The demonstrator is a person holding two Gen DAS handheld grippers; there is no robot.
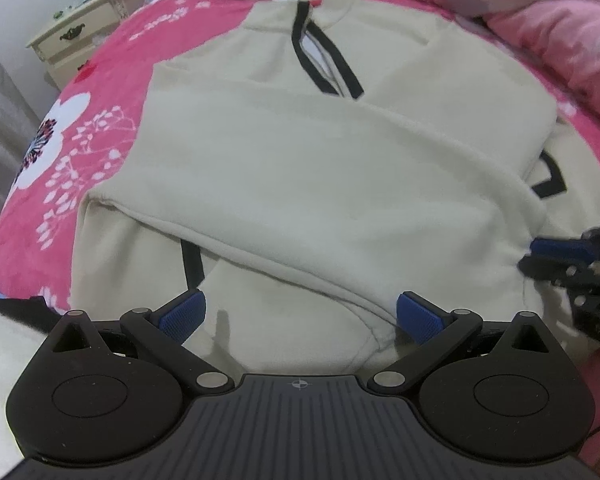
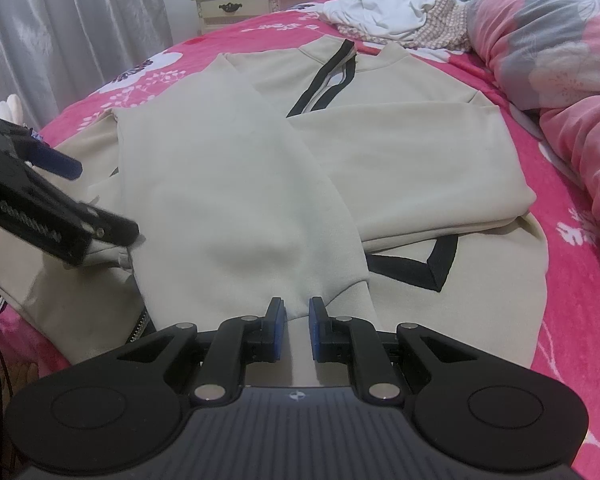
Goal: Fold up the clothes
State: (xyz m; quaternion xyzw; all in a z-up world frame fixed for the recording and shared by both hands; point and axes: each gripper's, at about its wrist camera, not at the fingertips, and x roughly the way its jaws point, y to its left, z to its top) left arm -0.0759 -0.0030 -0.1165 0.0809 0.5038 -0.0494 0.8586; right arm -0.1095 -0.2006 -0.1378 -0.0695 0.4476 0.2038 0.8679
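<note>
Both sleeves of the cream sweatshirt (image 2: 400, 152) are folded in; the body fold remains. The right gripper (image 2: 296, 320) is nearly closed on the sleeve cuff (image 2: 300, 300); the left gripper (image 1: 300, 316) is wide open and empty.

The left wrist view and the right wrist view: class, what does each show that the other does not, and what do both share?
Only the left wrist view shows the left gripper from behind, open above the cream jacket. Only the right wrist view shows the right gripper nearly closed on the sleeve cuff, and a curtain. Both show the jacket, the pink bedspread, the nightstand and the pile of clothes.
</note>
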